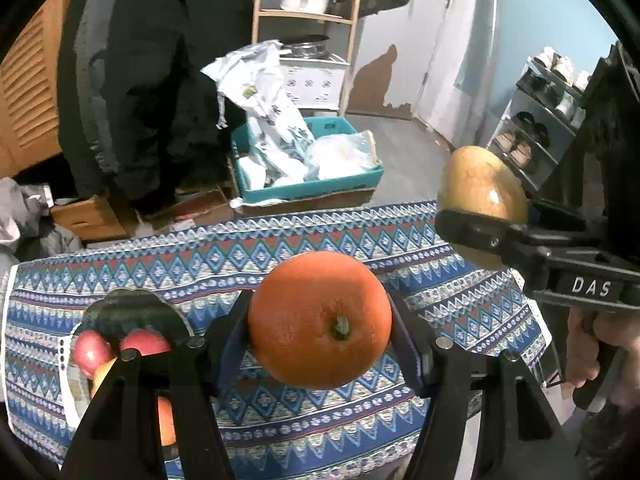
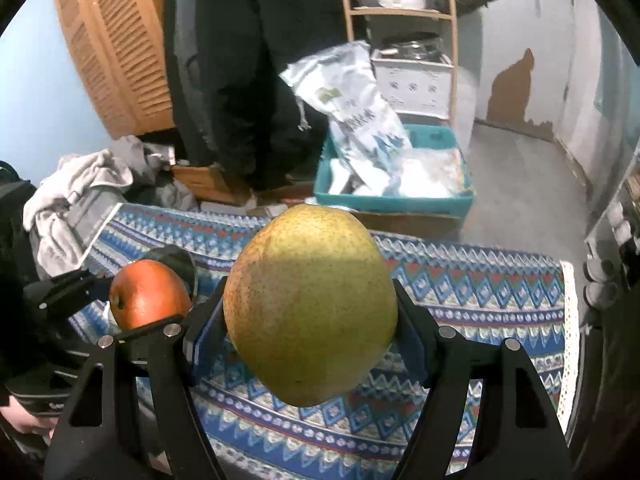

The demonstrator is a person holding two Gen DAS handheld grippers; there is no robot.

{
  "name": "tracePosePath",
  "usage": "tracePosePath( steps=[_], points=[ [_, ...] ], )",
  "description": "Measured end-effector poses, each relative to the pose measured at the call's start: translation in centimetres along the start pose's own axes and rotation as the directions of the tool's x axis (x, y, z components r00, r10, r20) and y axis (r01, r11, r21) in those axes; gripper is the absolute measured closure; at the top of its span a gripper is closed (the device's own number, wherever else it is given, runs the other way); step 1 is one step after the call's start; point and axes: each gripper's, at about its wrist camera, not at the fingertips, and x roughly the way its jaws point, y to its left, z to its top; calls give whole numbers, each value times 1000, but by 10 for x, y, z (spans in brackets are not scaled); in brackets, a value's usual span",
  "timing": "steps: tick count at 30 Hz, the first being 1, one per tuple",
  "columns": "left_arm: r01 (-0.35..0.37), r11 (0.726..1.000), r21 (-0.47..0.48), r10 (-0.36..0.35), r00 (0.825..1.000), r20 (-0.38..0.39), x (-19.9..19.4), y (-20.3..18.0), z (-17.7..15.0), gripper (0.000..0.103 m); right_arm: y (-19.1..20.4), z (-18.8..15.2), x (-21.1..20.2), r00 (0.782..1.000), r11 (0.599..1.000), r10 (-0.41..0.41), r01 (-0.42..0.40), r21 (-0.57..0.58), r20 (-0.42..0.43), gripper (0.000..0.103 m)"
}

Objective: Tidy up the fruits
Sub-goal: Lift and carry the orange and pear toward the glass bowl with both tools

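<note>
My left gripper [image 1: 320,332] is shut on an orange [image 1: 319,318], held above the patterned tablecloth [image 1: 304,240]. My right gripper [image 2: 310,320] is shut on a yellow-green pear [image 2: 310,300], also held above the cloth. The pear [image 1: 480,192] and right gripper show at the right of the left wrist view. The orange [image 2: 148,294] shows at the left of the right wrist view. A white container [image 1: 68,384] at the cloth's left holds red apples [image 1: 90,352] and an orange fruit [image 1: 166,420], partly hidden by my left finger.
Beyond the table's far edge stand a teal box [image 1: 312,188] with plastic bags, a wooden shelf [image 1: 304,16] with pots, a dark hanging coat [image 1: 152,80] and a shoe rack [image 1: 536,128]. Grey clothes [image 2: 80,192] lie at the left.
</note>
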Motion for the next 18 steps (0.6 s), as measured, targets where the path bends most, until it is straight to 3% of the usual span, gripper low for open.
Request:
tracePosePath(
  steps=[18],
  points=[
    [-76,991,-112,82,995,49,-35,76,-1,37,82,28,29,995,991,102,-103,-90,-14,29]
  ],
)
